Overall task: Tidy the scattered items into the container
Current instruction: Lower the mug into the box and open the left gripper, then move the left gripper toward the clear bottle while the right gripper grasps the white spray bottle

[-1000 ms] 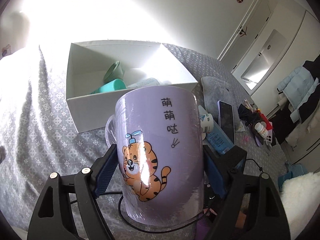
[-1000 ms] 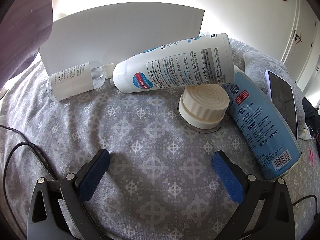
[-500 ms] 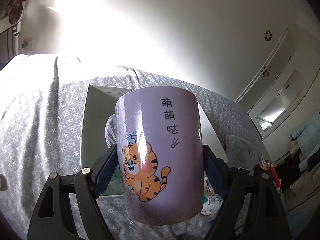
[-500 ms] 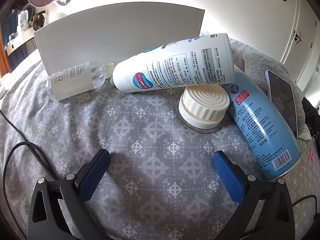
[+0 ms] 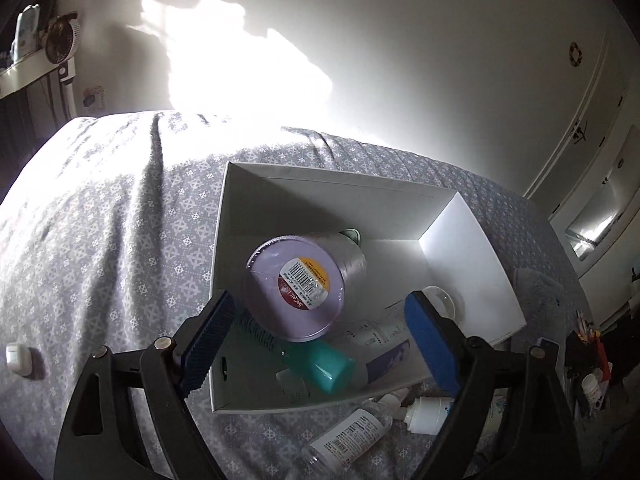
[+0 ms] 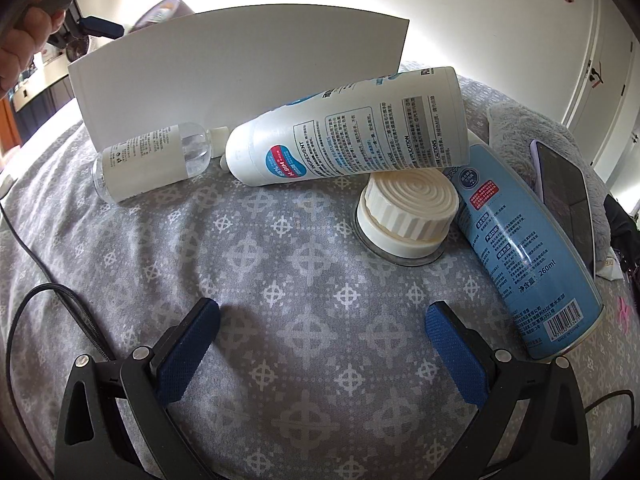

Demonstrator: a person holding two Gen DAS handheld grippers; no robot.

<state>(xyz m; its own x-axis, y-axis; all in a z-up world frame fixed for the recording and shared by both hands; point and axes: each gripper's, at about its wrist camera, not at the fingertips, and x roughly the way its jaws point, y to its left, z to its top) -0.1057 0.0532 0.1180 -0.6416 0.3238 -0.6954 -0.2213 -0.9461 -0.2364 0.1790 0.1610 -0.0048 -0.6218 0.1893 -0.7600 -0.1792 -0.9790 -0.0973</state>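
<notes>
Released since before, purple mug (image 5: 298, 284) tips into box (image 5: 472, 264), clear of the left gripper's (image 5: 316, 340) opening fingers (image 5: 206, 340).

left tool (image 5: 316, 338): black frame | blue ribbed pads | silver screws | right tool (image 6: 322, 346): same

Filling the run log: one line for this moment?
left gripper: opening, mug dropping into box | right gripper: open, empty
</notes>
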